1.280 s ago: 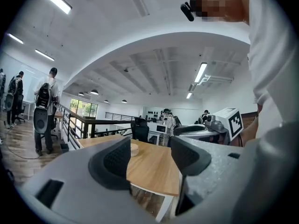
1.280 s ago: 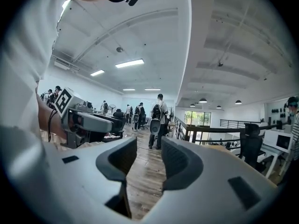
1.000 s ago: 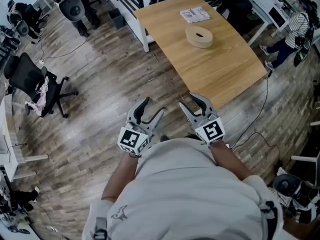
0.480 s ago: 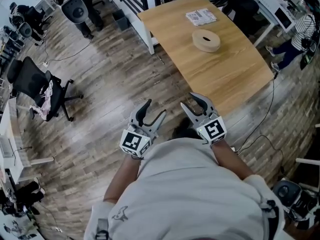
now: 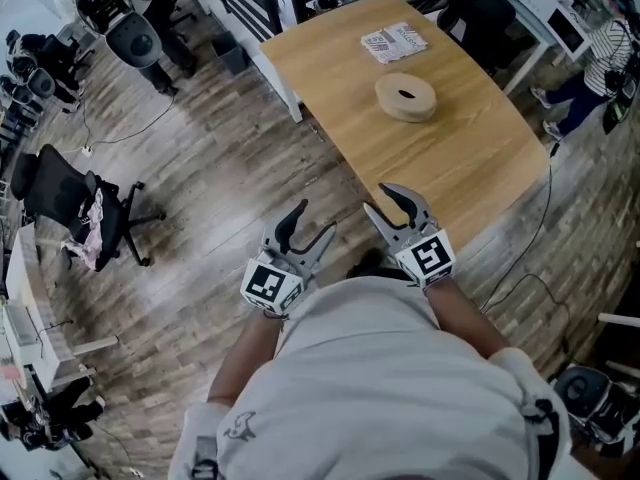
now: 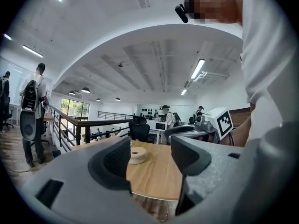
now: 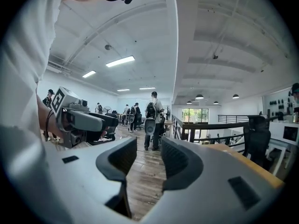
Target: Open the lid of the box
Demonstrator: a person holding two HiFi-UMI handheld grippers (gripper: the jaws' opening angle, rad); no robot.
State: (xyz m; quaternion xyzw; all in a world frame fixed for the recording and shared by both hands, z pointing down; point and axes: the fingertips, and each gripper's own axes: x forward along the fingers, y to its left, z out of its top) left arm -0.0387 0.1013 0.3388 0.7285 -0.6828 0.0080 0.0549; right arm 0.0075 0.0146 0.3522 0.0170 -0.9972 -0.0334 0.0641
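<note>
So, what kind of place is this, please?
Probably an open-plan office or lab workspace: a rolling office chair stands on the wood floor, there is a large wooden table, and a dark railing runs behind it.

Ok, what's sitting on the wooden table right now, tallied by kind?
Round beige box with a hole in its top: 1
Flat white printed packet: 1
Total on the light wooden table: 2
</note>
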